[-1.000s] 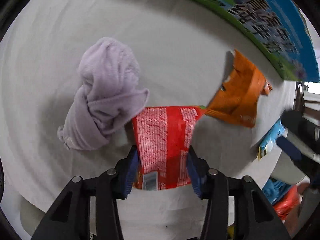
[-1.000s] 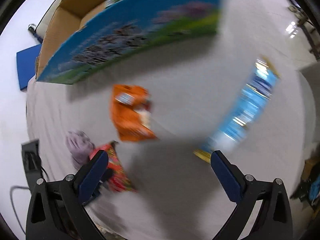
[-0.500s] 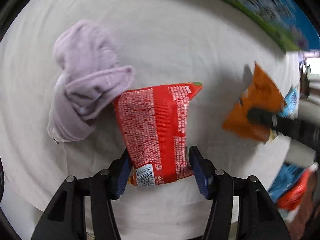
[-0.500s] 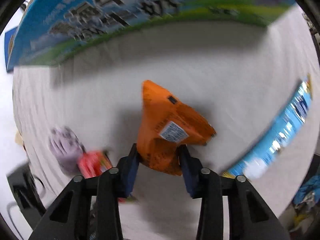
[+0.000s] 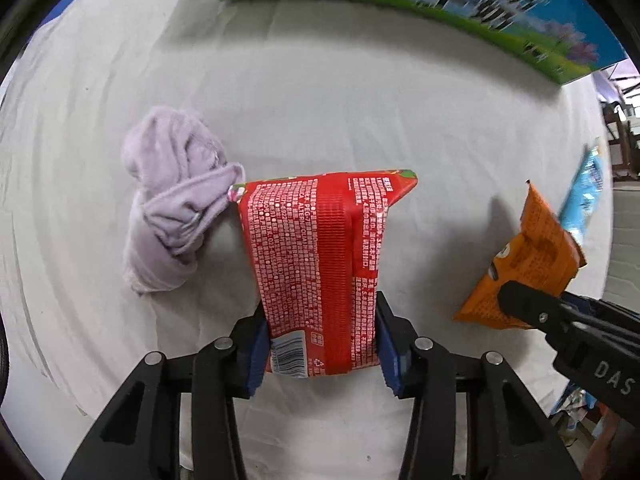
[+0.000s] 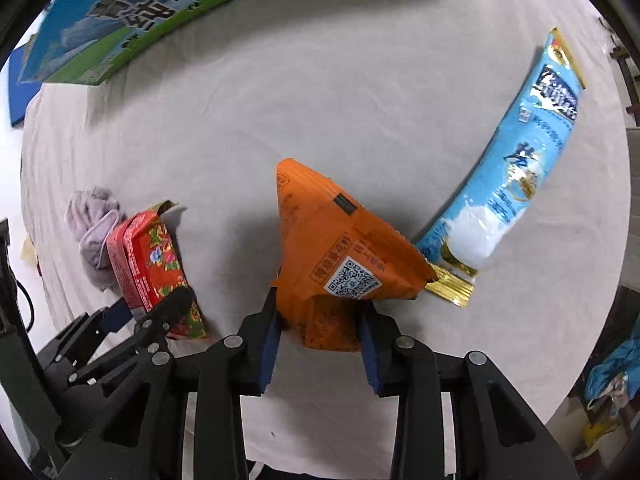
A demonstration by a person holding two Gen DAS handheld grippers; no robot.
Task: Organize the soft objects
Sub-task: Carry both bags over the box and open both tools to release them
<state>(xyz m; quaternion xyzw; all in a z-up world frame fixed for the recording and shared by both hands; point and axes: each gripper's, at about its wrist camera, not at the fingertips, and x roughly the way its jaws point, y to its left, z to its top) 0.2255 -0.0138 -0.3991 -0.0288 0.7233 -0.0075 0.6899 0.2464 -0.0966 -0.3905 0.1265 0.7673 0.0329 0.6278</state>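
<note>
Left wrist view shows the left tongs (image 5: 320,344) clamped on the red snack packet (image 5: 320,264) and the right tongs (image 6: 320,328) gripping the orange snack packet (image 6: 340,264), both mid-tabletop (image 5: 320,92), while the lilac cloth (image 5: 172,204) and blue pouch (image 6: 520,164) lie unsorted, apparently most work remaining.

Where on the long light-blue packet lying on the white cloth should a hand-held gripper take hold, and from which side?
Probably across the narrow width of the light-blue packet, near its middle, coming down from above. It lies flat and long on the white cloth, so only its short width is likely to fit between two fingers. Its gold-sealed end lies close to the orange packet, so the middle is freer.
</note>
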